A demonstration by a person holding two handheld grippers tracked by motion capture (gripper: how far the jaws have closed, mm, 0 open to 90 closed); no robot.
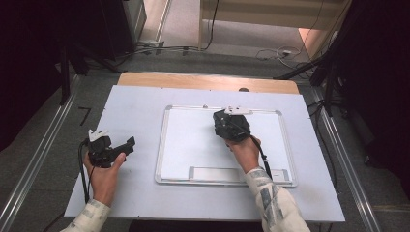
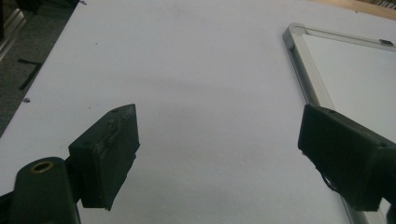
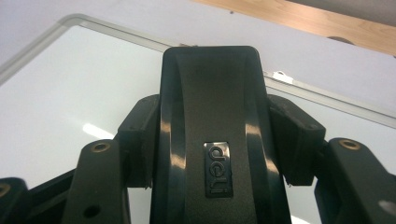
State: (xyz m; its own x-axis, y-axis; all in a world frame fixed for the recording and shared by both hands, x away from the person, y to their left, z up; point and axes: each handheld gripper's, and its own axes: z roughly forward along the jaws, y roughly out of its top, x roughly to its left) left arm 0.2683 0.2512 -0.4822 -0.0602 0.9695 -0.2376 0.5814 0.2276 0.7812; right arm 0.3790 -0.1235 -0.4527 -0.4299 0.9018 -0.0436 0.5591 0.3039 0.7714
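Right claw (image 1: 231, 124) is clamped on a black whiteboard eraser (image 3: 210, 135) (branded "deli"), held over the upper middle of the whiteboard (image 1: 193, 145) lying on the tabletop (image 1: 135, 106). The board surface appears clean, with no marks discernible; whether wiping is finished cannot be confirmed. Left claw (image 1: 126, 144) stands wide and empty, above bare tabletop just left of the board's frame. Judgement: erasing under way or nearly complete; the eraser is not yet set down.
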